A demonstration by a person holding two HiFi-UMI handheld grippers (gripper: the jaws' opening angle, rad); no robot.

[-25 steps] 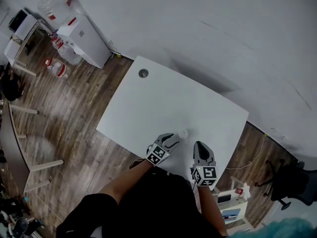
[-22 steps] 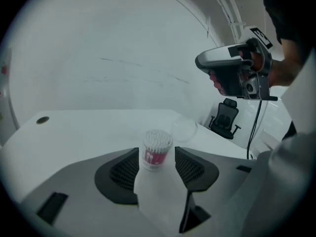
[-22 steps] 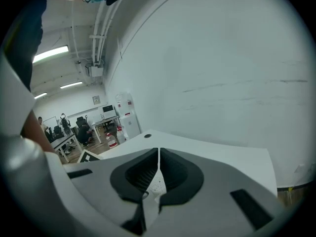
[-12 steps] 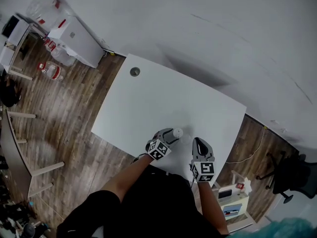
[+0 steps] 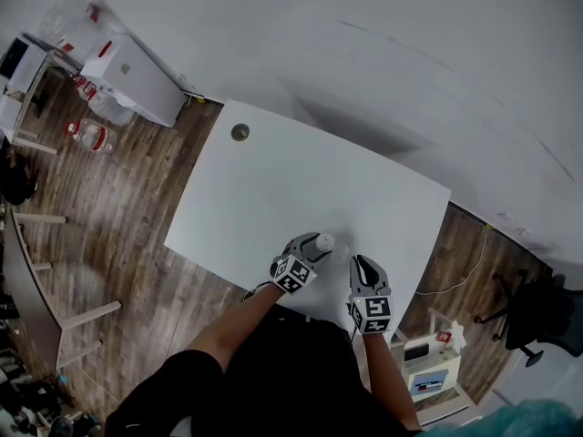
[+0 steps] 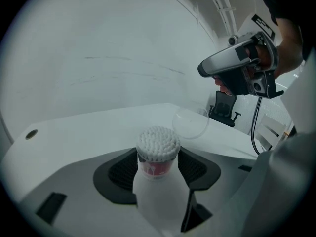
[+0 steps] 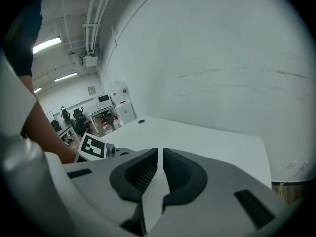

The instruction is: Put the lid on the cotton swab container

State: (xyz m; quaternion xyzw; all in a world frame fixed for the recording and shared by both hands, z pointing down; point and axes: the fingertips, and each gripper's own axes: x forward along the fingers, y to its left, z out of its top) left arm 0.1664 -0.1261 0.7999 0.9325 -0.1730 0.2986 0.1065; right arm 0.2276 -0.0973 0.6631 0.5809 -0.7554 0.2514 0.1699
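on the white counter in the head view, the left gripper reaches up to the cotton swab container near the front edge, and the right gripper sits just beside it on the right, apart from it. a second ago the container stood clear ahead of the left jaws; now they flank it. along the left gripper view, the jaws stand wide, having just been opening. the uncapped container stands upright between the pads, swab heads showing above a red label, and i see no squeeze on it yet. the clear lid appears to lie on the counter just beyond it to the right, below the right gripper's tip. along the right gripper view, the jaws are closed together with nothing between them. the step in hand looks like steadying the container: close the left jaws gently on its body below the swabs and keep it upright. then part the right jaws, take the lid by its rim and lower it level.
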